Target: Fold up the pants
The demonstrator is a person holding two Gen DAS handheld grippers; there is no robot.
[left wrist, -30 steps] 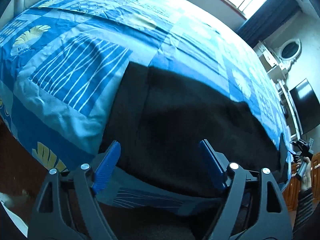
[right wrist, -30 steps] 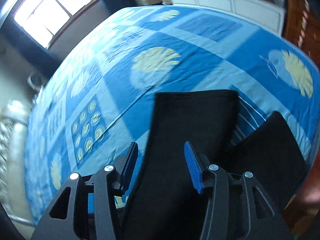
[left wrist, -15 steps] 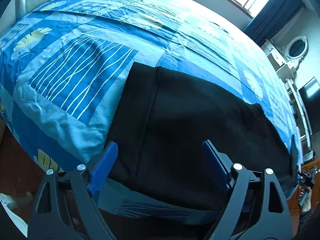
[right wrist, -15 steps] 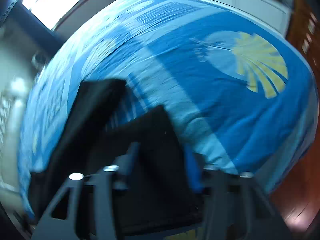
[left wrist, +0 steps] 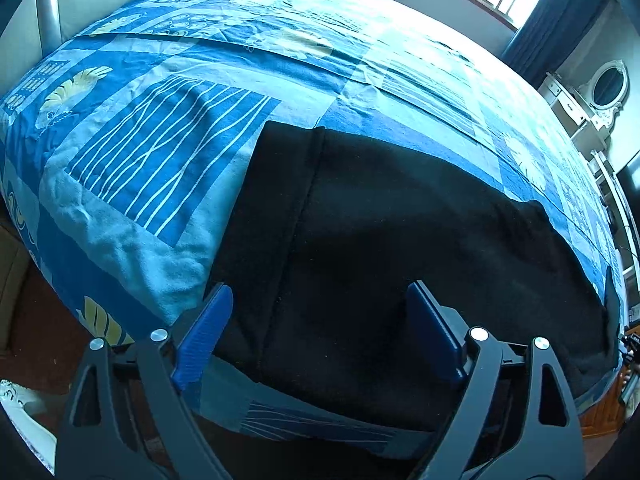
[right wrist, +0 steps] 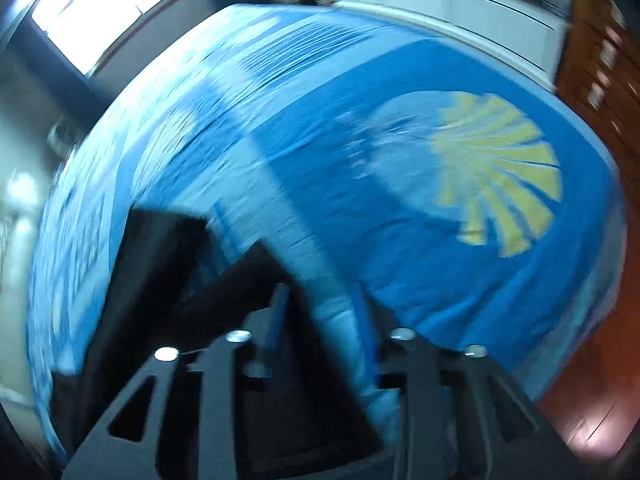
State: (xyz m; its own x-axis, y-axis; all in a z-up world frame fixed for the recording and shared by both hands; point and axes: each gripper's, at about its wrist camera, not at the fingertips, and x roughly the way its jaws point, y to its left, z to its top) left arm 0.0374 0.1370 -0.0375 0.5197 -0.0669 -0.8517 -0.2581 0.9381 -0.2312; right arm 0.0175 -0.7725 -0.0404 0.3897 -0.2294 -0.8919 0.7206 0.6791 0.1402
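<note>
We see black pants point(left wrist: 400, 248) spread flat on the bed near its front edge; the waistband end lies to the left, marked off by a stitched seam running down the fabric; in the blurred right wrist view the two dark legs point(right wrist: 192, 280) splay apart, a wedge of bedding showing between them.

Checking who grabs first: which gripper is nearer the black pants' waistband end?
Left. The left gripper hangs open over the waistband end of the black pants; the right gripper, blurred, sits by the leg ends, over the bedspread.
</note>
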